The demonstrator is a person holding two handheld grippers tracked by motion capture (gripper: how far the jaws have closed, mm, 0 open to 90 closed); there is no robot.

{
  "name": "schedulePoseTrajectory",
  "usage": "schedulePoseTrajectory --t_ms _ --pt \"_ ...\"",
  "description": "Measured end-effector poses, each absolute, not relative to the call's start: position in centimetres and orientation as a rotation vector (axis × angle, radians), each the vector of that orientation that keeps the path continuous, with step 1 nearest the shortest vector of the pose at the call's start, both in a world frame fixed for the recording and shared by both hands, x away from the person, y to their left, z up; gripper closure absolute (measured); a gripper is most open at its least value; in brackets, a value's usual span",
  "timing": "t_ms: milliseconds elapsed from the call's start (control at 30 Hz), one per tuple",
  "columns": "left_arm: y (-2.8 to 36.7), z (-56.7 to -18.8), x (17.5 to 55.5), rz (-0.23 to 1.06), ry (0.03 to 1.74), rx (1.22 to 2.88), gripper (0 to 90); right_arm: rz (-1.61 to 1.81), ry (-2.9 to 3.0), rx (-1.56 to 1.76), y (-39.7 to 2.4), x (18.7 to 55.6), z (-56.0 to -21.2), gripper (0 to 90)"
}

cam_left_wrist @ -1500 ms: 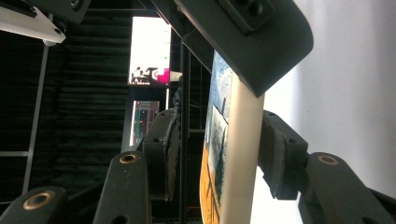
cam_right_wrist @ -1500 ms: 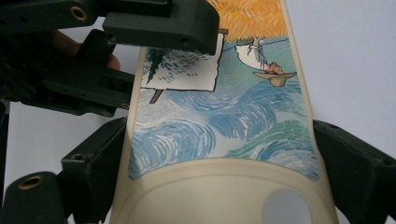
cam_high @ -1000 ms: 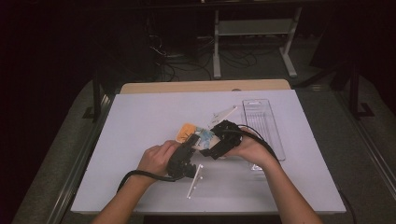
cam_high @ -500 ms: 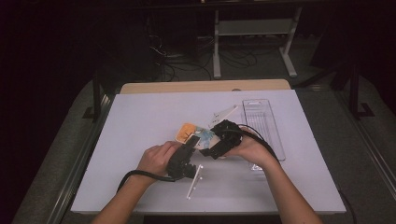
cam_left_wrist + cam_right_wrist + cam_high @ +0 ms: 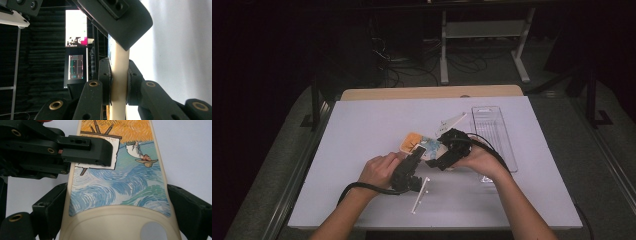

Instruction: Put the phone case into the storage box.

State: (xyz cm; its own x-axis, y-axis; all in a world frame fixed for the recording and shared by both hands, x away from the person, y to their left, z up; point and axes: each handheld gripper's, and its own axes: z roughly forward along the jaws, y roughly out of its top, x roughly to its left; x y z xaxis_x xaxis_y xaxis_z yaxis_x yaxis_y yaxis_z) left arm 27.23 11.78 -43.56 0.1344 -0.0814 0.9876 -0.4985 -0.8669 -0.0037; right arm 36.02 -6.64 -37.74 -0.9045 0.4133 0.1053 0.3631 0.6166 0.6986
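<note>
A cream phone case (image 5: 117,190) printed with a blue and orange painting lies between both grippers near the table's middle (image 5: 418,143). My right gripper (image 5: 117,205) spans the case's width, one jaw pressed on each long side, so it is shut on the case. My left gripper (image 5: 119,82) comes in from the side and pinches the case's cream edge (image 5: 120,65) between its pads. Its jaws have just been closing on that edge. One of the left fingers (image 5: 90,150) lies over the printed face. In the high view, the left gripper (image 5: 412,161) and right gripper (image 5: 444,155) meet at the case.
A clear plastic tray (image 5: 492,127) lies on the white table (image 5: 362,150) to the right of the hands. A white strip (image 5: 420,195) rests near the front edge, and a white flat piece (image 5: 453,122) lies behind the case. Cables trail from both grippers.
</note>
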Motion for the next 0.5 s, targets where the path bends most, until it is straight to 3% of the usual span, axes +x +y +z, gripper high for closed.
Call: schedulePoseTrajectory --t_ms 500 --pt "11.75 -43.52 27.13 1.804 -0.584 2.084 79.3 1.190 2.771 0.671 -6.77 36.11 -37.77 8.0"
